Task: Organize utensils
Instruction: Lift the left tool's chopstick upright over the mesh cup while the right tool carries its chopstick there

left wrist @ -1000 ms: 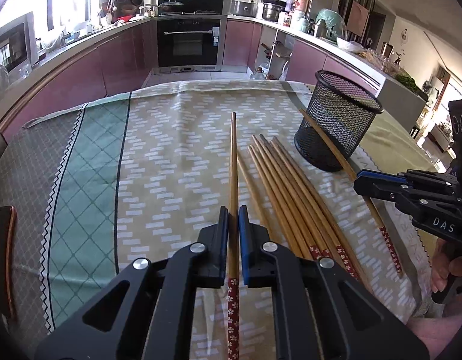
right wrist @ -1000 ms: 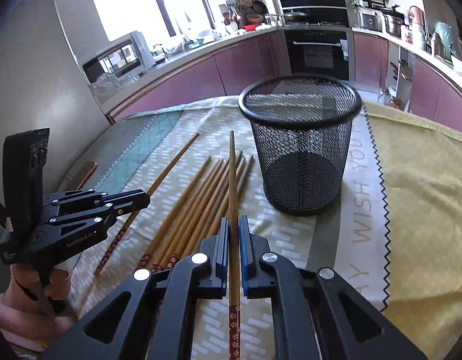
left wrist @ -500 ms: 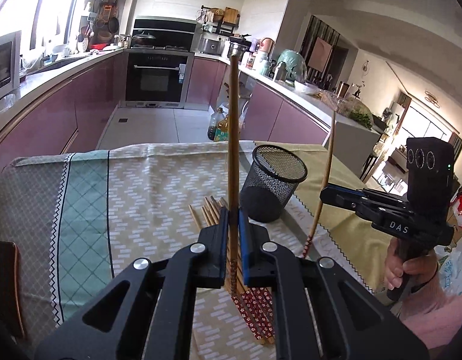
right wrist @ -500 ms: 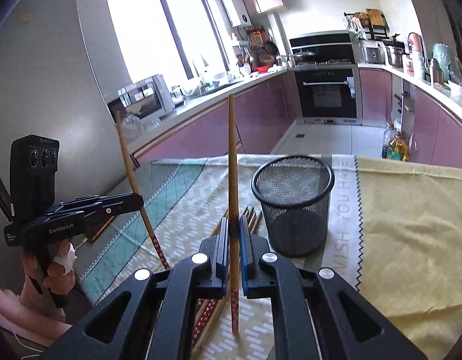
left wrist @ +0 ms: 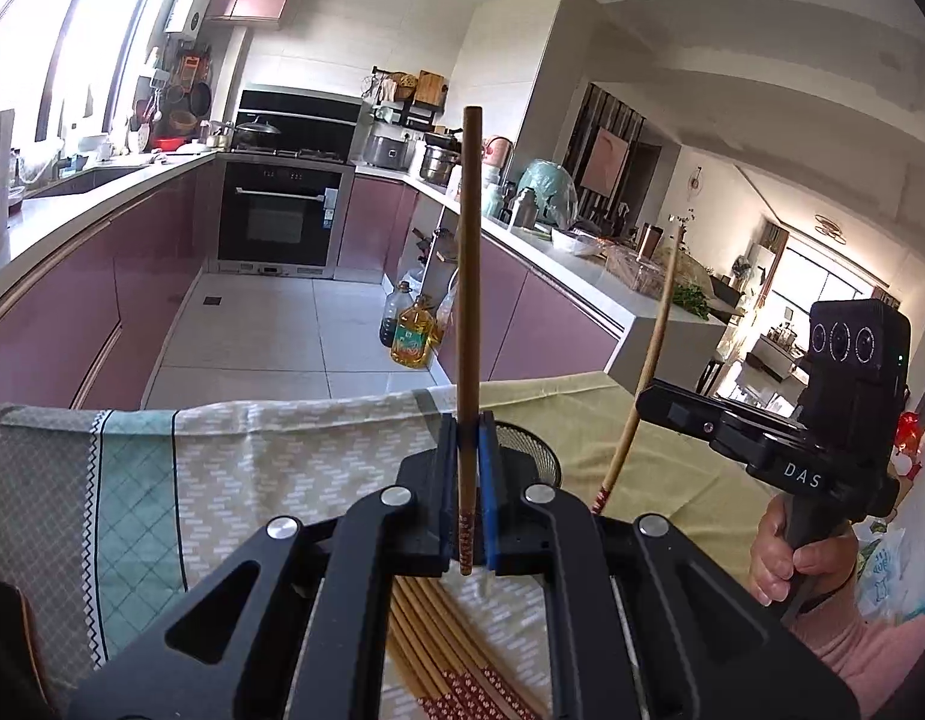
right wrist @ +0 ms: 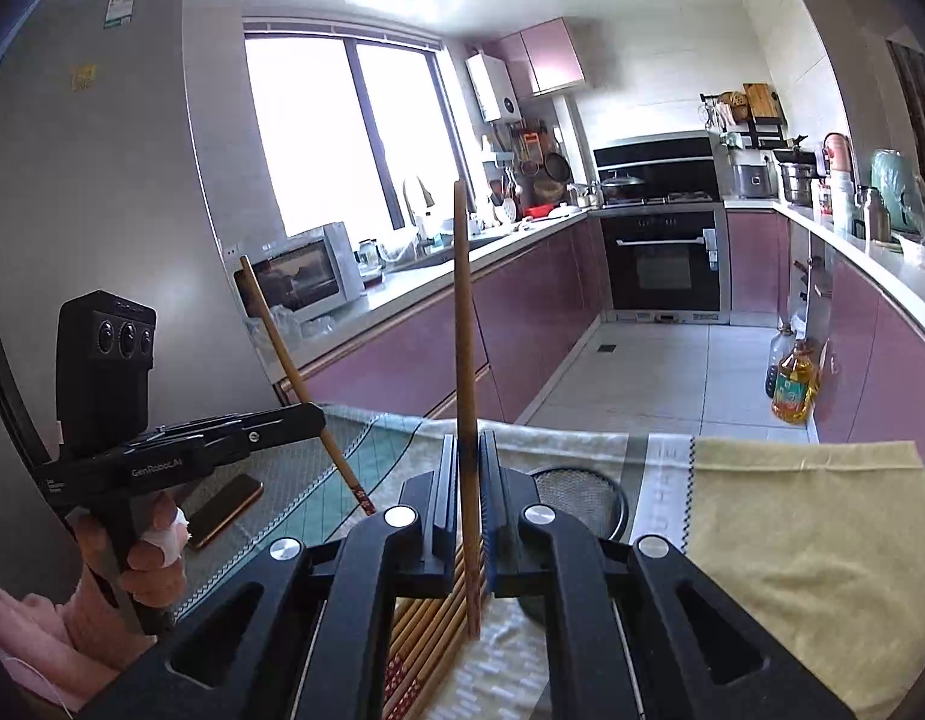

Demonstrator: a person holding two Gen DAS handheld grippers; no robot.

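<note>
Chopsticks: one clamped upright in each closed tool, left tool point(left wrist: 467, 468) and right tool point(right wrist: 467, 480), patterned ends down for dropping into mesh holder point(right wrist: 582, 489) just ahead.

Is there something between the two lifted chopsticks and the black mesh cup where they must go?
Nothing visible blocks it. Each wooden chopstick is held upright above the table; the black mesh cup stands open-topped just behind the tongs.

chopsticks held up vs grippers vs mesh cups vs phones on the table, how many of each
chopsticks held upright: 2, one in the left gripper, one in the right gripper
grippers: 2
black mesh cup: 1
phone: 1
total: 6
More chopsticks lie on the cloth, partly hidden, not counted.
</note>
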